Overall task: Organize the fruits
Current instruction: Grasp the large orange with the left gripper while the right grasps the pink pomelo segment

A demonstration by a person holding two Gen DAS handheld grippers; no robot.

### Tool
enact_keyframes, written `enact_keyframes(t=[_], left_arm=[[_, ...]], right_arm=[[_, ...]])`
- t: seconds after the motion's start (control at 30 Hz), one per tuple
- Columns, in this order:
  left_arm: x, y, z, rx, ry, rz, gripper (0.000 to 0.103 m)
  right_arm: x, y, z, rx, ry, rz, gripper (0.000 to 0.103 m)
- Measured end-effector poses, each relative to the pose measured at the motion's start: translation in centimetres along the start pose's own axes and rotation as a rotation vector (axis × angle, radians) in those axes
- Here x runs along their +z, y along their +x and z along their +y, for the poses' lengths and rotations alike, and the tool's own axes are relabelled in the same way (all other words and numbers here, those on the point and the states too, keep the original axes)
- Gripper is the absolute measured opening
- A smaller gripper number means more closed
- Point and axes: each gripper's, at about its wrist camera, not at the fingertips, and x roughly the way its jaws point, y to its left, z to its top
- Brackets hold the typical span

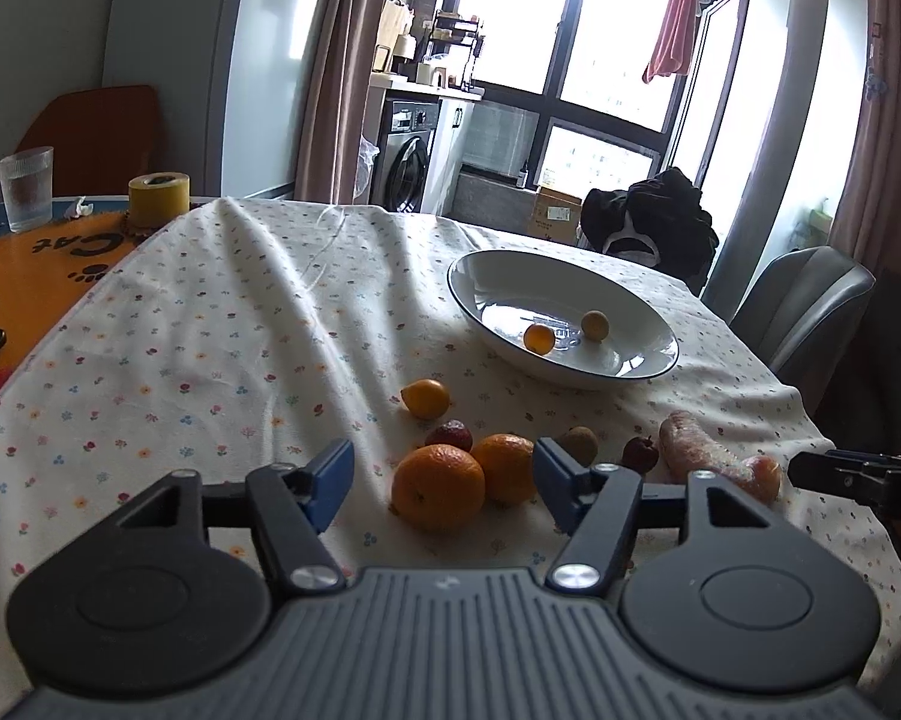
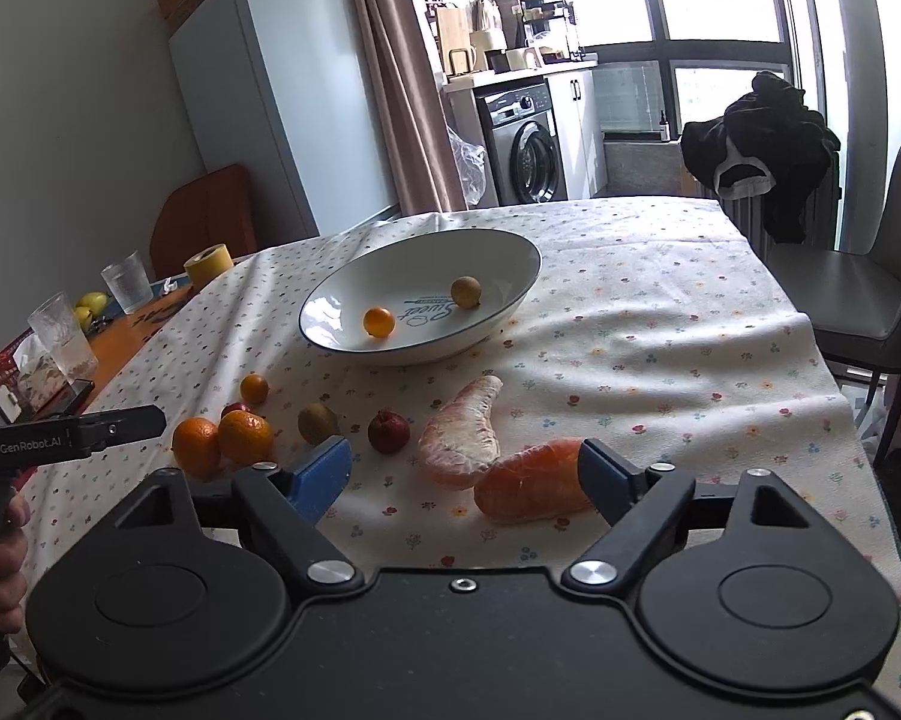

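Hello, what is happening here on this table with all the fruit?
A person holds a two-finger gripper in each hand and is sorting fruit into a white bowl. Two small fruits already lie in it: an orange one and a brownish one. The rest is on the flowered tablecloth. The left gripper is open around two oranges; the right gripper is open around two peeled citrus segments. Neither holds anything.

Black grippers [image 2: 465, 468] with blue fingertips [image 2: 321, 471] (silver screws, white "GenRobot.AI" lettering).
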Motion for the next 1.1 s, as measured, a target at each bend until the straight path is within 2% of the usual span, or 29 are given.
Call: enact_keyframes(t=[0.27,0.53,0.63,0.87,1.1], left_arm=[[-0.7,1.8,0.6,-0.002,-0.008,0.040,0.054],[-1.0,3.4,0.9,-0.005,-0.013,0.066,0.047],[-1.1,3.8,0.6,-0.013,-0.007,0.068,0.042],[-0.8,3.9,0.3,0.017,-0.008,0.058,0.040],[-0.4,3.3,0.5,0.037,-0.009,0.046,0.040]], right_arm=[[-0.3,2.2,0.4,0.013,-0.012,0.035,0.075],[-0.3,3.6,1.0,0.019,-0.040,0.047,0.075],[0.1,4.2,0.9,0.021,-0.038,0.048,0.075],[0.9,5.8,1.5,0.000,-0.073,0.054,0.075],[0.8,7.2,1.5,-0.008,-0.078,0.093,0.068]])
